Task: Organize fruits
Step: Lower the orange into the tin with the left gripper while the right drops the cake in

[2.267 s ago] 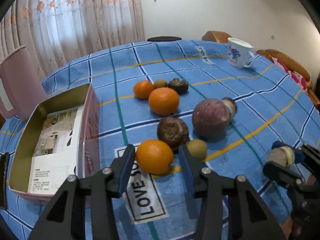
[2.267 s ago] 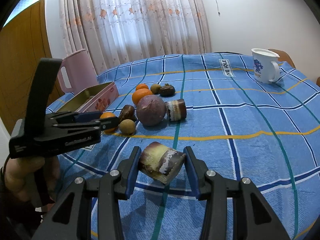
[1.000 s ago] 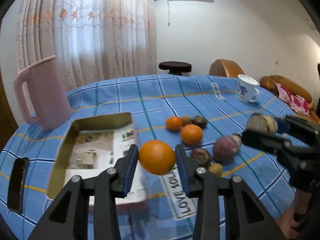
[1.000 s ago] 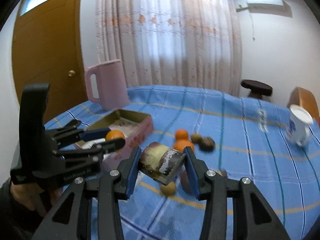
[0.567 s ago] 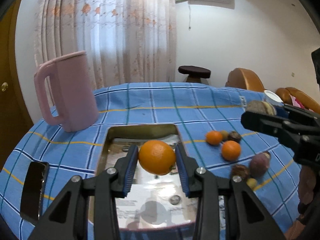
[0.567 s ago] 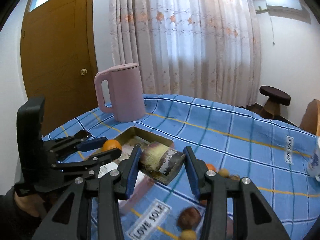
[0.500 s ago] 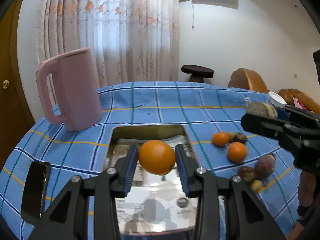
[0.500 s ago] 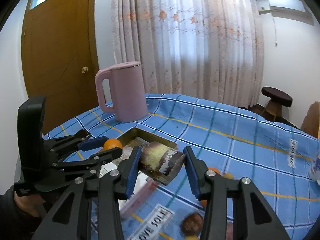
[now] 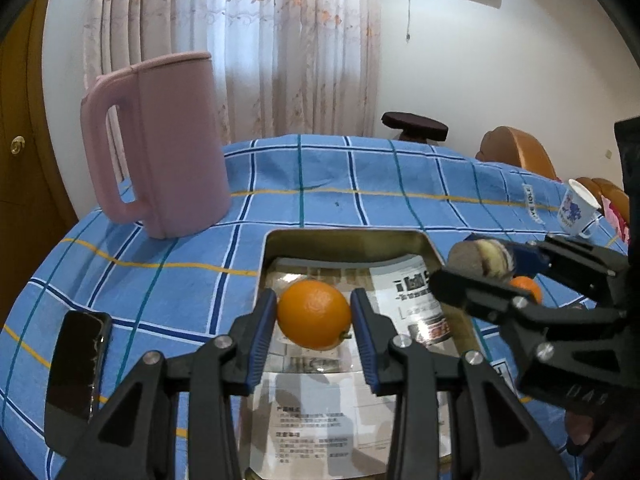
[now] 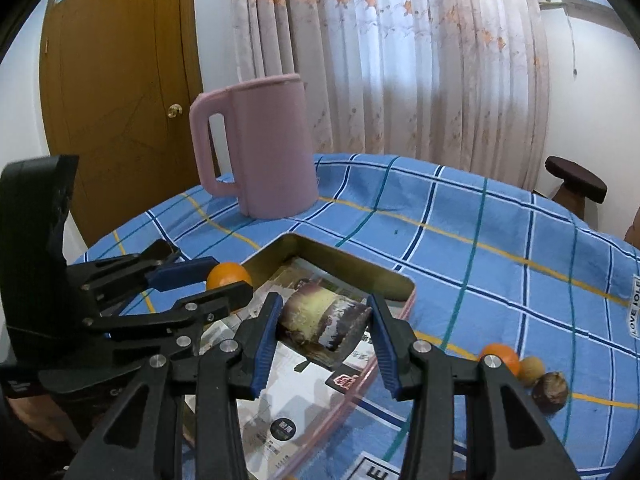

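My left gripper (image 9: pixel 314 314) is shut on an orange (image 9: pixel 314 314) and holds it over the open metal tin (image 9: pixel 348 240), near its left wall. My right gripper (image 10: pixel 324 326) is shut on a brown, cut-ended fruit chunk (image 10: pixel 320 322) and holds it over the same tin (image 10: pixel 352 264), to the right of the left gripper. The left gripper and its orange (image 10: pixel 229 274) also show in the right wrist view. The right gripper and its chunk (image 9: pixel 480 260) also show in the left wrist view. The tin holds only printed paper.
A tall pink jug (image 9: pixel 168 144) stands behind the tin on the blue checked tablecloth. A black phone (image 9: pixel 78 364) lies left of the tin. An orange (image 10: pixel 500 356) and two small brown fruits (image 10: pixel 550 388) lie right of the tin. A white mug (image 9: pixel 576 210) stands far right.
Both grippers have moved with their fruit from the fruit pile to over the tin, and have come lower and closer to it in the last half second.
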A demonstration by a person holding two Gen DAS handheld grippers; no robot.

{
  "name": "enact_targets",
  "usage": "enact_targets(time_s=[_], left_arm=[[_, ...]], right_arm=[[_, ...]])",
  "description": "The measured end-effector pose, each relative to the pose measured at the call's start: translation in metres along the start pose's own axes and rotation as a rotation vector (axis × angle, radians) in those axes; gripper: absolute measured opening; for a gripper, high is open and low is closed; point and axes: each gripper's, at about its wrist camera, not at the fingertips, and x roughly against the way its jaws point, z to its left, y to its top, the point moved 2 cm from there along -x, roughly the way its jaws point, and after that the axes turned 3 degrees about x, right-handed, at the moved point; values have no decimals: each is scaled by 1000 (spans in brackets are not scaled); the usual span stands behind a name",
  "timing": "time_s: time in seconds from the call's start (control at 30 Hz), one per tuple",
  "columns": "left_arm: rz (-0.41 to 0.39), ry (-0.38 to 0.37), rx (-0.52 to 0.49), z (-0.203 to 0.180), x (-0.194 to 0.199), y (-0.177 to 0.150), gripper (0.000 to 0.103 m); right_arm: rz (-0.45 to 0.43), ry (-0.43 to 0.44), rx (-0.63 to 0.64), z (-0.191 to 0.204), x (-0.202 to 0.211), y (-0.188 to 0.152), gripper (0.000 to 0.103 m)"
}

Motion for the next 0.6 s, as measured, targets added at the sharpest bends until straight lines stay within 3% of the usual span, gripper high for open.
enact_targets(time_s=[0.6], left_arm=[[52, 22, -7, 6, -15, -4, 40]], right_arm=[[50, -2, 17, 7, -24, -9, 46]])
